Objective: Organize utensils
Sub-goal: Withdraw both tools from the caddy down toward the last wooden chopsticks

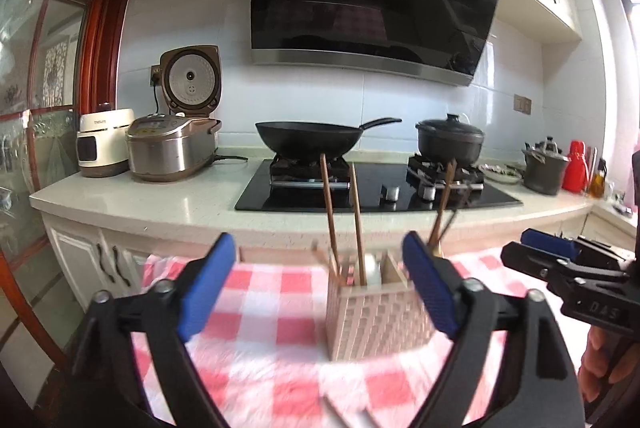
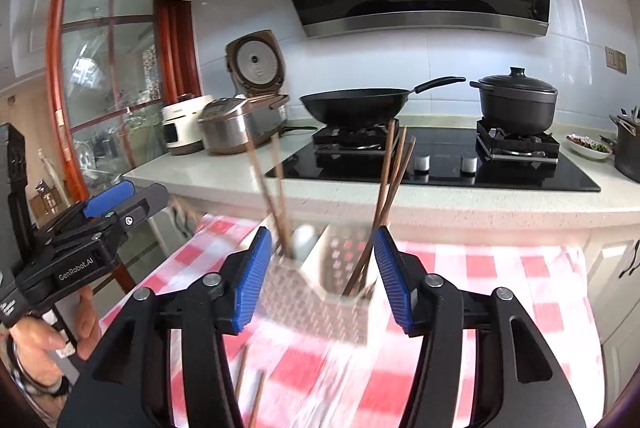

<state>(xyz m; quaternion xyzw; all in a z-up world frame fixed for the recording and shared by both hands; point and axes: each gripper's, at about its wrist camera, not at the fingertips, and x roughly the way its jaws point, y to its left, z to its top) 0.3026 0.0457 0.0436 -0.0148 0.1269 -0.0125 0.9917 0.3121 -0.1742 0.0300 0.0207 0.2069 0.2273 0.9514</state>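
On the checked cloth: holder with chopsticks
Left gripper: wide apart, empty
Right gripper: parted, empty

Brown chopsticks stand upright in a beige divided holder.

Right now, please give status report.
Both tools open, empty: left tool, right tool. Holder upright, chopsticks inside. Loose chopsticks on cloth.
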